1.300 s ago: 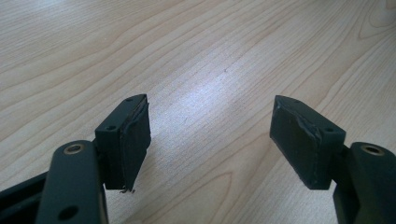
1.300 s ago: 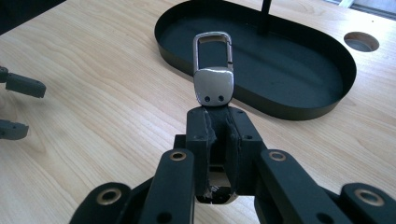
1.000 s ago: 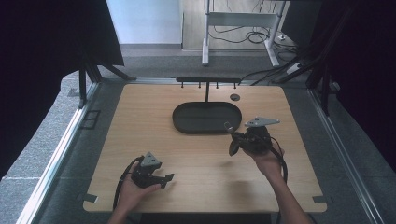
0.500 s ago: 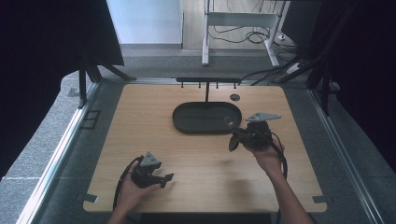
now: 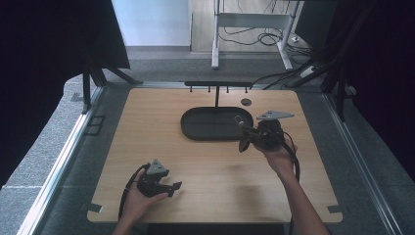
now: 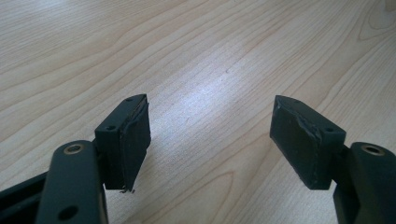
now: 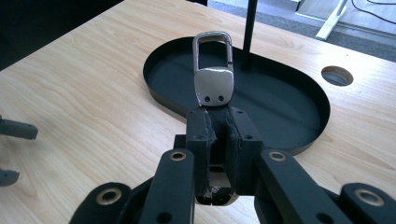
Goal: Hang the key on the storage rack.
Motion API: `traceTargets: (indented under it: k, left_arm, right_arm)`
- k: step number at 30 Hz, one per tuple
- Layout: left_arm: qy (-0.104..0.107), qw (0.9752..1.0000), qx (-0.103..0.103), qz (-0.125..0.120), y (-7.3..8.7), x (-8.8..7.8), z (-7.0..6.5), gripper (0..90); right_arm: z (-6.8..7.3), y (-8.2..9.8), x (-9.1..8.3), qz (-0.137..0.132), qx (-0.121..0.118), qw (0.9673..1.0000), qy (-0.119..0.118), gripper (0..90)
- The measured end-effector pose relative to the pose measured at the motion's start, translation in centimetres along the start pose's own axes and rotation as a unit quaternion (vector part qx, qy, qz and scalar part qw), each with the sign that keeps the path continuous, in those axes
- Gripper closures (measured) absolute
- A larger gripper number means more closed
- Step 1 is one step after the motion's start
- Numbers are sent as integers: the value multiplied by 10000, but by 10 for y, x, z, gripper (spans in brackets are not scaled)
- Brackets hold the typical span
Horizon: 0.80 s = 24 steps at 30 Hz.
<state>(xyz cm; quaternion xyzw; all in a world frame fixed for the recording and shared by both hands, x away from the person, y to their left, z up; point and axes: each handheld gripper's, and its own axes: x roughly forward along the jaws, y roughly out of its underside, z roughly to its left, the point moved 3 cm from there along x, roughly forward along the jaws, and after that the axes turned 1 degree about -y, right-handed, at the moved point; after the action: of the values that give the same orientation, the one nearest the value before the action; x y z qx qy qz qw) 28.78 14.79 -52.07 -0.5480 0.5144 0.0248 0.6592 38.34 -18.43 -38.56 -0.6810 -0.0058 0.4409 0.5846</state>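
My right gripper [image 7: 219, 114] is shut on a silver metal clasp [image 7: 214, 84] with an oblong loop that sticks up past the jaws. Seen from the high view, the right gripper [image 5: 244, 133] hovers at the right end of a black oval tray [image 5: 195, 125], and the clasp [image 5: 237, 119] points toward the tray. A thin black pole [image 7: 250, 32] rises from the tray [image 7: 299, 149] just behind the clasp. My left gripper [image 5: 176, 187] rests low near the table's front left; its jaws [image 6: 210, 135] stand open over bare wood with nothing between them.
A black bar with small hooks [image 5: 218, 84] tops the pole at the table's far edge. A round hole [image 5: 246, 102] sits in the wooden table [image 5: 147, 127] to the right behind the tray. Dark frames and cables lie beyond the table.
My right gripper has moved a little away from the person and closer to the tray's right end, still holding the clasp. The left gripper has stayed put.
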Motion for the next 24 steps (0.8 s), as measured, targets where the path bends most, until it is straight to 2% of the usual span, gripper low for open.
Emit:
traceTargets:
  k: [9,24]
  left_arm:
    - [2,10000,14,1,0,-1,0,296]
    - [2,10000,-1,-7,0,-2,2,296]
  right_arm:
    - [-10,-5,10,60,42,9999,128,806]
    - [-33,-19,28,-41,175,9991,382,806]
